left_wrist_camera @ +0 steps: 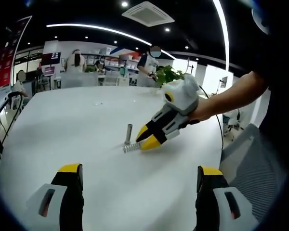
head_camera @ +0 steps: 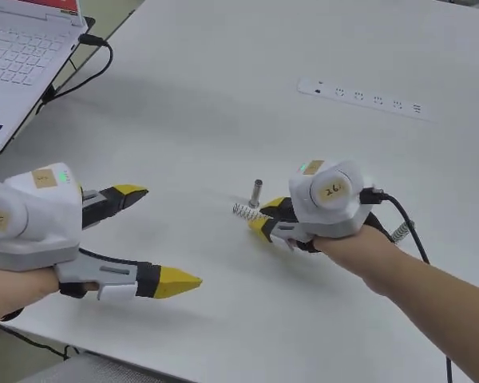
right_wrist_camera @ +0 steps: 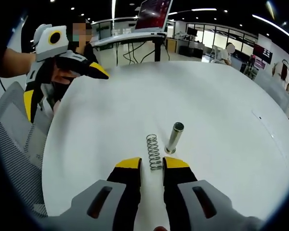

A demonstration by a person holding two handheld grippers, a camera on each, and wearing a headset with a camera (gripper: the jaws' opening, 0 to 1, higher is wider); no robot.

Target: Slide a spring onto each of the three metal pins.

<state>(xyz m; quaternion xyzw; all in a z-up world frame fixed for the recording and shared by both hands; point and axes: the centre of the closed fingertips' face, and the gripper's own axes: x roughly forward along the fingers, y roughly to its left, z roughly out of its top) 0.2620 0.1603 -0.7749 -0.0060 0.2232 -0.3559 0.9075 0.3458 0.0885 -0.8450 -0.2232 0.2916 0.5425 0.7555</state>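
One short metal pin [head_camera: 256, 191] [left_wrist_camera: 128, 133] [right_wrist_camera: 174, 138] stands upright on the white table [head_camera: 223, 96]. A small spring [head_camera: 243, 211] [left_wrist_camera: 131, 147] [right_wrist_camera: 153, 150] lies just in front of the pin, beside its base. My right gripper [head_camera: 263, 219] [left_wrist_camera: 147, 137] [right_wrist_camera: 152, 163] is low over the table, its yellow tips pinched on the spring's near end. My left gripper [head_camera: 164, 236] [left_wrist_camera: 139, 169] [right_wrist_camera: 65, 89] hovers at the near left, wide open and holding nothing, well away from the pin.
A white laptop [head_camera: 16, 48] with a black cable [head_camera: 88, 76] sits at the far left corner. A white power strip [head_camera: 359, 97] lies at the back right. The table's front edge runs close beneath the left gripper.
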